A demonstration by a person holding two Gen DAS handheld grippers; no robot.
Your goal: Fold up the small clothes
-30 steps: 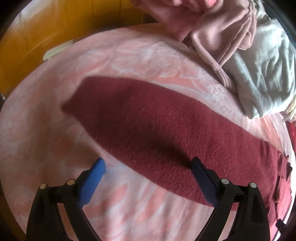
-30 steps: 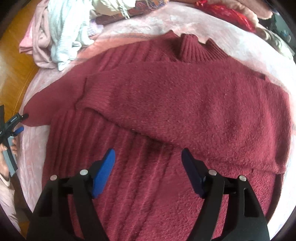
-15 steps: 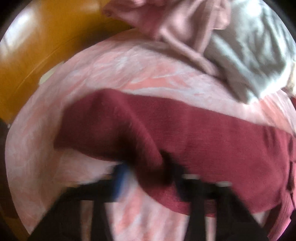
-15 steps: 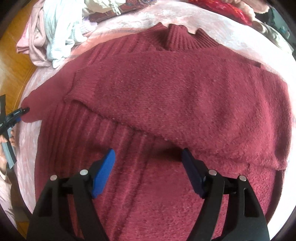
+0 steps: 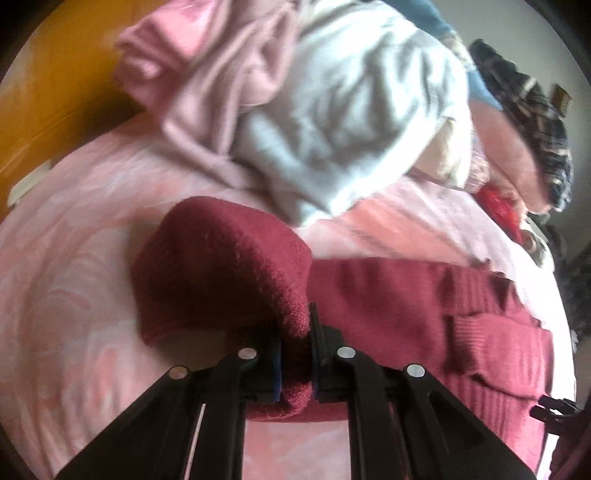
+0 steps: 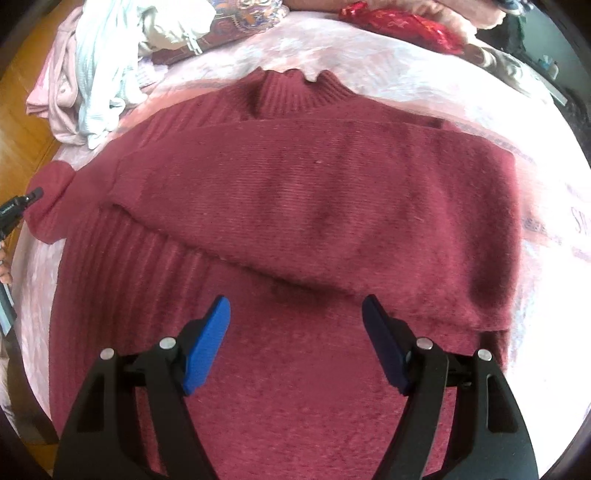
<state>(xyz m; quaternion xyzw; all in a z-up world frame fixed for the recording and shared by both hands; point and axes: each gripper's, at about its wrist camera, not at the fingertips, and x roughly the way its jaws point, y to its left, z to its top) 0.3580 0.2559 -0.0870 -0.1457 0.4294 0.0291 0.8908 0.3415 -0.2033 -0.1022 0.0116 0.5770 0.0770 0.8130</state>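
A dark red knitted sweater (image 6: 314, 206) lies flat on the pink blanket, collar at the far side, with one sleeve folded across its chest. My left gripper (image 5: 295, 354) is shut on the other sleeve (image 5: 221, 266) near its cuff and holds it lifted and bunched over the blanket. In the right wrist view that sleeve end (image 6: 50, 206) shows at the far left next to the left gripper's tip (image 6: 22, 205). My right gripper (image 6: 295, 343) is open and empty, hovering above the sweater's lower body.
A pile of other clothes, pale pink (image 5: 207, 85) and light grey-white (image 5: 351, 110), lies at the far edge of the pink blanket (image 5: 74, 258). A red patterned item (image 6: 402, 22) lies beyond the collar. Orange wooden floor (image 6: 22, 122) shows at the left.
My left gripper closed on the spread-out sleeve and lifted it, bunching the cuff end. The right gripper stayed open and drifted slightly over the sweater.
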